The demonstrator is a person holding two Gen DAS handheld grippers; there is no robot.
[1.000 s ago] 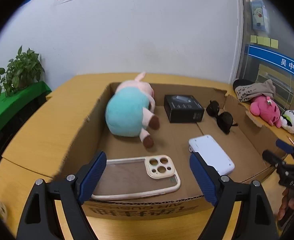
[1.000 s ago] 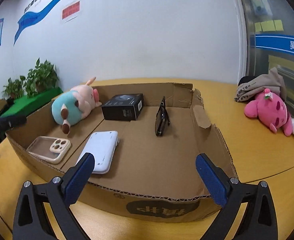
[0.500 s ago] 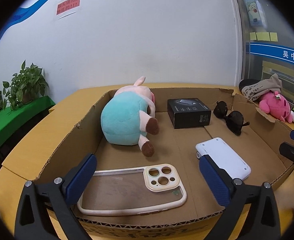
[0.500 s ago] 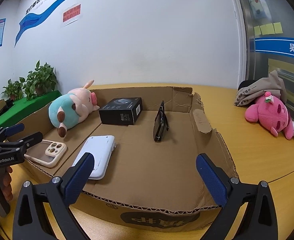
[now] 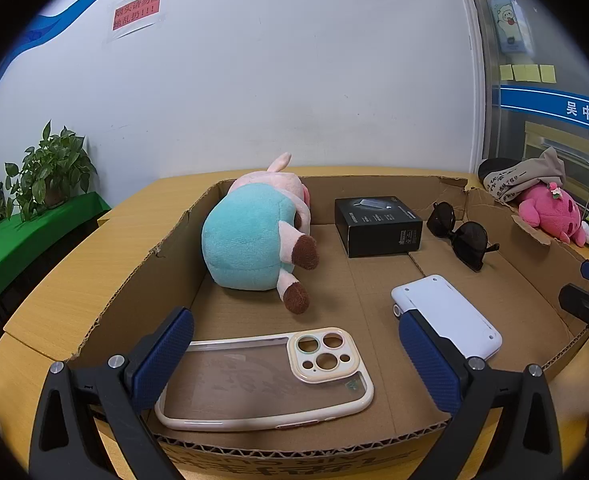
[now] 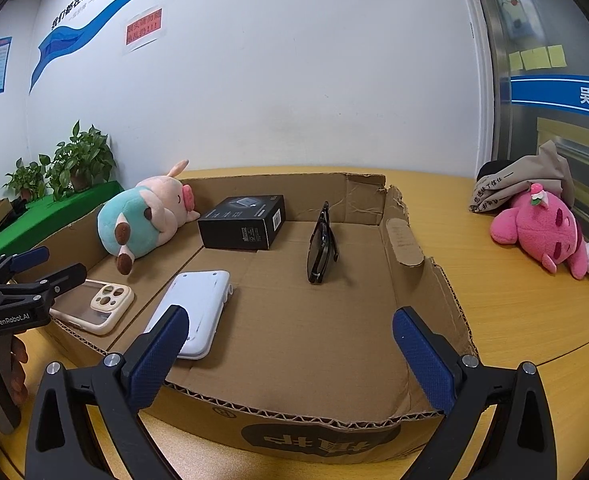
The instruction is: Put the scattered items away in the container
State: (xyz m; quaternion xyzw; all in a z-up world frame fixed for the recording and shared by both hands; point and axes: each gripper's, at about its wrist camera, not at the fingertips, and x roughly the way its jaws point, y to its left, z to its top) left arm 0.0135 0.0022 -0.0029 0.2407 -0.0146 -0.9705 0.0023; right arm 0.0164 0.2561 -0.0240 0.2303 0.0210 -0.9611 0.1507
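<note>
Beside the box (image 6: 410,288), both grippers, left (image 5: 294,364) and right (image 6: 290,352), are wide open, holding nothing. Maybe grab the pink toy (image 6: 542,232) next, squeezing gently.

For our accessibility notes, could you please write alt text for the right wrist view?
A shallow cardboard box on a wooden table holds a teal-and-pink plush pig, a black carton, folded black sunglasses, a white rectangular device and a clear phone case. The open right gripper frames the foreground, the left gripper at left.
</note>
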